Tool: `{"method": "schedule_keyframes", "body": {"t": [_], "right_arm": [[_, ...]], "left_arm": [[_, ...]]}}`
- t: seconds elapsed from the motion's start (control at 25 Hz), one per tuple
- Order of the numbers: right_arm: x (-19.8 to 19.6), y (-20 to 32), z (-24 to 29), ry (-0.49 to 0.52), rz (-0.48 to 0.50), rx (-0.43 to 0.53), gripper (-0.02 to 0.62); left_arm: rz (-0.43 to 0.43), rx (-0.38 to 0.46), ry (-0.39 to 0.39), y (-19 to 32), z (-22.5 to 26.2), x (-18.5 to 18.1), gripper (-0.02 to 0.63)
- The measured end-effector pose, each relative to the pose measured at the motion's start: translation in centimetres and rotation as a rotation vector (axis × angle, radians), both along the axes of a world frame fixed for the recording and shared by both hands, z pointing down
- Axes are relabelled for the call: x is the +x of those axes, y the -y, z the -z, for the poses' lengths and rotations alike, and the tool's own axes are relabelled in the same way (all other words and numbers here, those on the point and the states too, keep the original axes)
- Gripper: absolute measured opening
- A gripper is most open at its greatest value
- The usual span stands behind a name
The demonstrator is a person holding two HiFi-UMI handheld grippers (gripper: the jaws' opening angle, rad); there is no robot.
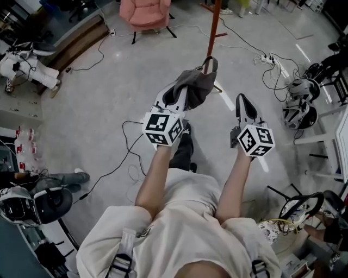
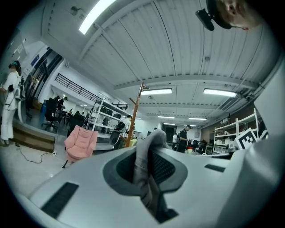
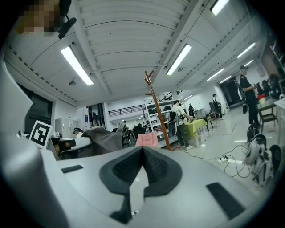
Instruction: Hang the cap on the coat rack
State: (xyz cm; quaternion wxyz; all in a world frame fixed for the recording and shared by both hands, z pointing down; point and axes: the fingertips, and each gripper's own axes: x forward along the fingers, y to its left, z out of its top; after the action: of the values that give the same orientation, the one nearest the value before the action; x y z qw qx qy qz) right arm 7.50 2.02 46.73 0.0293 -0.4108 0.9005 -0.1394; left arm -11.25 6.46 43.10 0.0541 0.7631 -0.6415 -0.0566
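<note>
1. Between the nearly closed jaws of my left gripper [image 1: 184, 93] hangs the grey cap [image 1: 197, 84], pinched, short of the coat rack [image 1: 214, 24].
2. My right gripper [image 3: 142, 153] is closed on nothing.
3. A thin fold of loose fabric could slip free as I reach.

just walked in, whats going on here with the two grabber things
A person stands holding a gripper in each hand, facing a wooden coat rack across the floor. The left gripper is clamped on a grey cap, whose fabric is pinched between its jaws. The right gripper is shut and empty, held alongside. The cap is not yet on the rack, which stands ahead of both grippers near a pink armchair.
</note>
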Motion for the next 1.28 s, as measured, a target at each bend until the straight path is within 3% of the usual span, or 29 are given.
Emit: {"method": "schedule_keyframes", "body": {"t": [0.44, 0.64, 0.88, 1.08, 1.2, 1.28], "right_arm": [[-0.9, 8.0, 1.2, -0.037, 0.005, 0.028, 0.003], [-0.3, 12.7, 1.8, -0.009, -0.031, 0.022, 0.003], [-2.8, 17.7, 1.7, -0.002, -0.036, -0.008, 0.003], [-4.8, 22.6, 2.0, 0.002, -0.036, 0.006, 0.003], [-6.2, 25.0, 1.6, -0.062, -0.042, 0.03, 0.003], [-6.9, 26.1, 0.9, -0.09, -0.035, 0.017, 0.003]], "left_arm": [[-0.024, 0.032, -0.01, 9.5, 1.7, -0.1, 0.034], [-0.05, 0.028, 0.008, 14.0, 2.7, 0.3, 0.034], [-0.074, 0.068, -0.022, 17.8, 5.2, -2.6, 0.034], [-0.08, 0.107, 0.014, 21.5, 7.0, -4.8, 0.034], [-0.101, 0.142, 0.074, 23.5, 7.9, -5.3, 0.034], [-0.115, 0.153, 0.067, 24.7, 8.6, -5.6, 0.034]]}}
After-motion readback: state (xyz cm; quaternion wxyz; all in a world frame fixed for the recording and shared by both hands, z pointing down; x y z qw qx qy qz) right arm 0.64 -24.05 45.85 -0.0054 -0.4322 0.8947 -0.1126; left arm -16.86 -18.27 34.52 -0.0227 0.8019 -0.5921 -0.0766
